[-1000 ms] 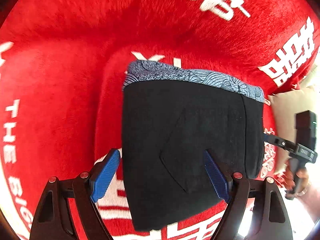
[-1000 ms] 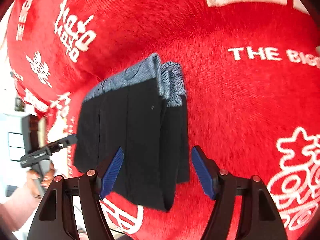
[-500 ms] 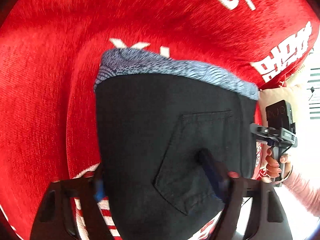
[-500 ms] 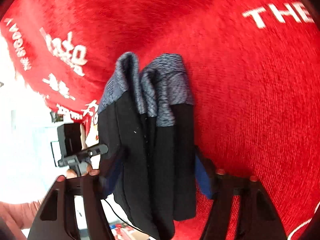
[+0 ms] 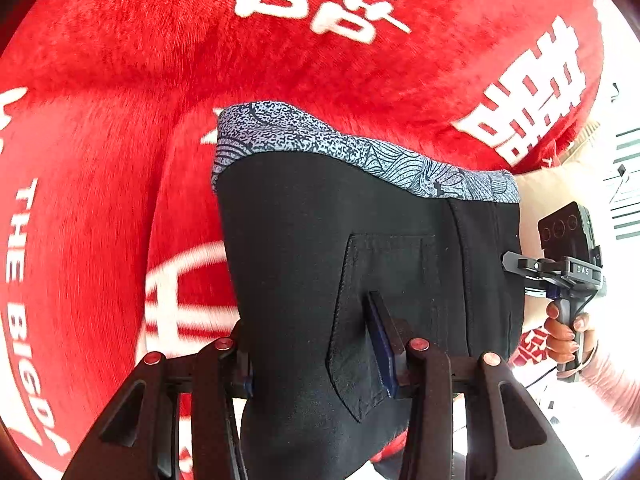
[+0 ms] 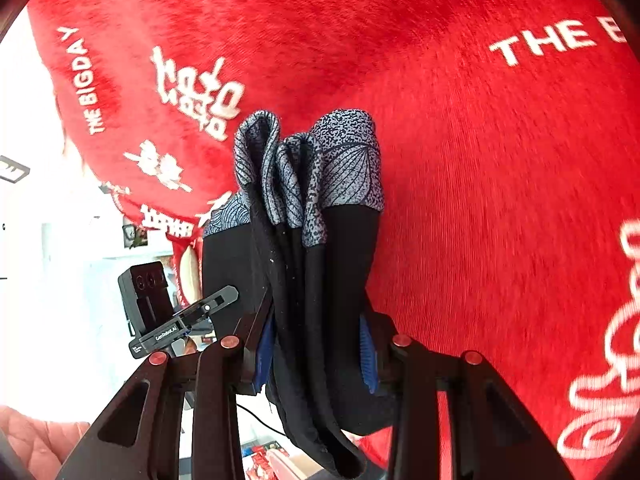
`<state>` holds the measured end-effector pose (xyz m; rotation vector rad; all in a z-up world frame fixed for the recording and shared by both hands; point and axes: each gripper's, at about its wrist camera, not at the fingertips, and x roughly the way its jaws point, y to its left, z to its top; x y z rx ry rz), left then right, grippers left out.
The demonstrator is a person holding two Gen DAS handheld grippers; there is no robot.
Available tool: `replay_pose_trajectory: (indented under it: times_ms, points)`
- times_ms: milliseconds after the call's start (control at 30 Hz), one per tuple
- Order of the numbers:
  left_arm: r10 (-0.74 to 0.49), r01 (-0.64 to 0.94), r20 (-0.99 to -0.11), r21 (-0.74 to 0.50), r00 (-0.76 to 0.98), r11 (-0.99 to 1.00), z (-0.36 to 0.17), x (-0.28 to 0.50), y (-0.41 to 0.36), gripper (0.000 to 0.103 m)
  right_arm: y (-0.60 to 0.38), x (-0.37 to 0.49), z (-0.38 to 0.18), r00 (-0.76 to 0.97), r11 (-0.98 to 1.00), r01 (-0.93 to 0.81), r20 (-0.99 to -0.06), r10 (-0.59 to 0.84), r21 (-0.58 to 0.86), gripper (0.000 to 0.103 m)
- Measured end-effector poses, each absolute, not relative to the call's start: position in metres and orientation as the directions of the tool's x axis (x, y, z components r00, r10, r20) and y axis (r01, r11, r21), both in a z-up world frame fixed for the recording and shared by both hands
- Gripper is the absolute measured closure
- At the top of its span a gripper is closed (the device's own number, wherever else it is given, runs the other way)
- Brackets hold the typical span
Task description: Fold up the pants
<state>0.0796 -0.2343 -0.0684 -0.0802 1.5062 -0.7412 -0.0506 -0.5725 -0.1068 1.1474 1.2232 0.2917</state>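
Note:
The folded black pants [image 5: 320, 248] with a blue-grey patterned waistband [image 5: 360, 152] hang above the red cloth. My left gripper [image 5: 316, 344] is shut on one side of the bundle, its right finger [image 5: 382, 340] pressed by the back pocket. My right gripper [image 6: 316, 340] is shut on the other edge of the pants [image 6: 320, 264], where several folded layers and the waistband [image 6: 344, 164] show end-on. Each gripper shows in the other's view: the right one [image 5: 568, 272] and the left one [image 6: 176, 324].
A red cloth [image 5: 280, 72] with white lettering covers the surface below; it also shows in the right wrist view [image 6: 500, 160]. Its edge falls off at the right of the left wrist view [image 5: 560, 152]. A bright room lies beyond [image 6: 48, 260].
Both grippers closed on the folded pants from opposite sides and lifted the bundle off the red cloth. The pants now fill more of both views.

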Motion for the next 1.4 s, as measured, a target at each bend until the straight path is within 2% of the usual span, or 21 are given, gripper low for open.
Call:
replay_pose_trajectory:
  times_ms: [233, 267, 333, 400, 467, 567, 600, 667, 733, 900, 1000, 1067, 1133, 1400]
  points:
    - [-0.471, 0.380, -0.869, -0.492, -0.154, 0.784, -0.098, 0.029, -0.233, 0.057, -0.558, -0.104, -0.115, 0.354, 0.462, 0.409, -0.603, 0.715, 0.787, 0.064]
    - [-0.454, 0.384, -0.876, -0.479, -0.160, 0.789, -0.109, 0.024, -0.233, 0.053, -0.558, -0.111, -0.121, 0.348, 0.470, 0.419, -0.615, 0.707, 0.777, 0.064]
    - [-0.421, 0.378, -0.895, -0.445, -0.148, 0.812, -0.126, 0.020, -0.233, 0.038, -0.554, -0.121, -0.136, 0.329, 0.507, 0.438, -0.657, 0.678, 0.743, 0.062]
    - [-0.406, 0.372, -0.910, -0.405, -0.079, 0.835, -0.128, 0.021, -0.226, 0.012, -0.549, -0.130, -0.147, 0.328, 0.554, 0.442, -0.702, 0.632, 0.705, 0.056]
    - [-0.376, 0.360, -0.925, -0.368, -0.050, 0.858, -0.132, 0.022, -0.221, 0.002, -0.546, -0.130, -0.148, 0.348, 0.581, 0.449, -0.732, 0.586, 0.679, 0.048]
    - [-0.352, 0.352, -0.935, -0.344, -0.044, 0.870, -0.133, 0.022, -0.221, 0.001, -0.539, -0.129, -0.139, 0.340, 0.660, 0.459, -0.804, 0.488, 0.595, 0.038]
    - [-0.335, 0.359, -0.942, -0.325, -0.037, 0.875, -0.131, 0.020, -0.222, 0.001, -0.533, -0.128, -0.131, 0.324, 0.709, 0.459, -0.844, 0.428, 0.536, 0.033]
    - [-0.286, 0.388, -0.958, -0.267, -0.009, 0.882, -0.125, 0.017, -0.227, 0.001, -0.525, -0.123, -0.123, 0.294, 0.765, 0.464, -0.892, 0.342, 0.447, 0.031]
    - [-0.232, 0.403, -0.972, -0.204, 0.021, 0.892, -0.116, 0.014, -0.229, 0.001, -0.518, -0.119, -0.111, 0.245, 0.811, 0.484, -0.941, 0.233, 0.327, 0.022]
    - [-0.134, 0.448, -0.990, -0.096, 0.053, 0.889, -0.089, -0.004, -0.223, 0.001, -0.510, -0.131, -0.085, 0.133, 0.823, 0.555, -0.989, 0.057, 0.122, 0.019]
    - [-0.109, 0.480, -0.993, -0.071, 0.051, 0.875, -0.077, -0.021, -0.223, 0.001, -0.498, -0.141, -0.069, 0.119, 0.822, 0.558, -0.992, 0.053, 0.111, 0.011]
    - [-0.097, 0.491, -0.995, -0.068, 0.034, 0.869, -0.071, -0.034, -0.224, 0.001, -0.488, -0.150, -0.060, 0.117, 0.817, 0.564, -0.991, 0.065, 0.121, 0.010]
    - [-0.088, 0.493, -0.996, -0.062, 0.030, 0.868, -0.064, -0.044, -0.225, 0.001, -0.479, -0.160, -0.052, 0.117, 0.806, 0.577, -0.990, 0.080, 0.134, 0.000]
    - [-0.073, 0.485, -0.994, -0.025, 0.080, 0.874, -0.021, -0.063, -0.229, 0.001, -0.438, -0.168, -0.022, 0.092, 0.821, 0.560, -0.993, 0.073, 0.112, 0.000]
